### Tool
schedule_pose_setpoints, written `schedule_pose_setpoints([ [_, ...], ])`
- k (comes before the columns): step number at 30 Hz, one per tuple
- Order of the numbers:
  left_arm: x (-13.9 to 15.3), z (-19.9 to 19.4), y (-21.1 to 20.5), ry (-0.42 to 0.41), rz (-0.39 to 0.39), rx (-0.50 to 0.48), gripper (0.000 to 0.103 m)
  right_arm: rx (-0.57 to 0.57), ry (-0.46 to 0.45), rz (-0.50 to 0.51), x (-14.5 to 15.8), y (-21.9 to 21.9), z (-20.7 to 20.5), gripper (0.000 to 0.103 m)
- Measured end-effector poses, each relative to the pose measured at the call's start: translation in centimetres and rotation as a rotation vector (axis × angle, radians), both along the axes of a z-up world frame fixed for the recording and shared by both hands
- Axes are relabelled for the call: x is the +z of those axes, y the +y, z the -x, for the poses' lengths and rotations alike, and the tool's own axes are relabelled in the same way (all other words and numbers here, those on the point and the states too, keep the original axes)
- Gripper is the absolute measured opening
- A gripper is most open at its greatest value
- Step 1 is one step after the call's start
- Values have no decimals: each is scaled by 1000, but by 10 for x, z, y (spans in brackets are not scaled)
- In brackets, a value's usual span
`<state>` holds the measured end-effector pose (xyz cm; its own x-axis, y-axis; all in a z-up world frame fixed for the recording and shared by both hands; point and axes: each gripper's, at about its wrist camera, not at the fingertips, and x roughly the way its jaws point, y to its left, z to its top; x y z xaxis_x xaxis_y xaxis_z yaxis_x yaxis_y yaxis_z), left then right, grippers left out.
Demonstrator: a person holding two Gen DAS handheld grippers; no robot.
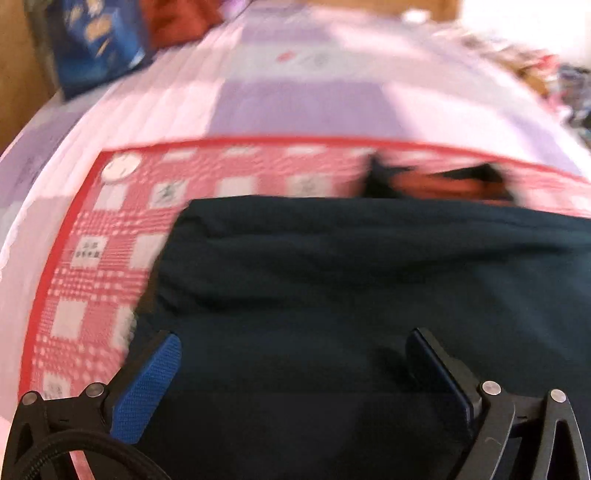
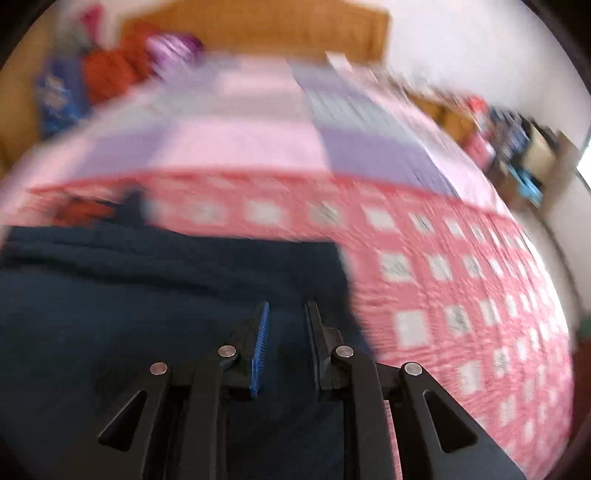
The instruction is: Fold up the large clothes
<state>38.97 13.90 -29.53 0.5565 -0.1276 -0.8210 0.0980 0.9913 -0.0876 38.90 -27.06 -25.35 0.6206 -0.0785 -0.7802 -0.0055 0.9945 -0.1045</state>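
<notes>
A dark navy garment (image 1: 351, 280) lies folded on a red-and-white checked cloth (image 1: 92, 266) on the bed. My left gripper (image 1: 291, 350) is wide open above the garment's near left part, nothing between its fingers. The same garment shows in the right wrist view (image 2: 147, 295), its right edge beside the checked cloth (image 2: 461, 295). My right gripper (image 2: 286, 314) hovers over the garment near that right edge, its jaws a narrow gap apart with nothing gripped. Both views are motion-blurred.
A pink and lilac quilt (image 1: 295, 92) covers the bed beyond the checked cloth. A blue bag (image 1: 96, 40) and red bundle (image 1: 177, 22) lie at the head end by a wooden headboard (image 2: 258, 29). An orange-and-black item (image 1: 443, 181) lies behind the garment. Clutter (image 2: 517, 147) stands at right.
</notes>
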Motion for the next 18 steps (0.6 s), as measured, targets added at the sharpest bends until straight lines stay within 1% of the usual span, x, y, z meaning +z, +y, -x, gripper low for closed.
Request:
schedule_pose_setpoints([
  [2, 9, 34, -18, -8, 59, -45, 100, 109, -67, -12, 15, 45, 42, 24],
  [4, 8, 67, -37, 9, 109, -63, 100, 194, -93, -39, 19, 89, 81, 24],
  [5, 4, 81, -45, 21, 129, -66, 100, 237, -92, -64, 18, 116, 101, 24],
  [6, -3, 95, -54, 28, 137, -68, 100, 252, -82, -77, 15, 131, 112, 24],
  [7, -8, 101, -56, 33, 128, -63, 100, 269, -66, -84, 9, 146, 120, 24],
  [8, -20, 108, -58, 54, 109, -48, 101, 282, -38, -83, 0, 157, 127, 24],
  [9, -30, 113, -53, 63, 105, -26, 101, 265, 5, -76, -14, 160, 130, 24],
  [10, -36, 116, -47, 56, 101, -13, 103, 244, 21, -75, -23, 156, 131, 24],
  [11, -40, 119, -39, 45, 89, -3, 103, 224, 17, -80, -30, 144, 134, 23],
  [13, -46, 119, -21, 19, 43, 0, 103, 185, 11, -45, -36, 110, 138, 20],
  [14, -47, 119, -8, 18, 24, 5, 103, 159, 8, -31, -36, 90, 139, 17],
  [15, -48, 120, 5, 11, 1, 13, 103, 123, 7, -37, -36, 62, 141, 1],
  [16, -49, 121, 11, 5, -16, 15, 103, 88, 13, -40, -35, 41, 145, 0],
  [17, -49, 122, 22, 0, -50, 23, 103, 38, 24, -39, -35, 15, 147, 0],
  [18, -50, 123, 32, 3, -74, 34, 103, -15, 20, -5, -34, -1, 149, 0],
])
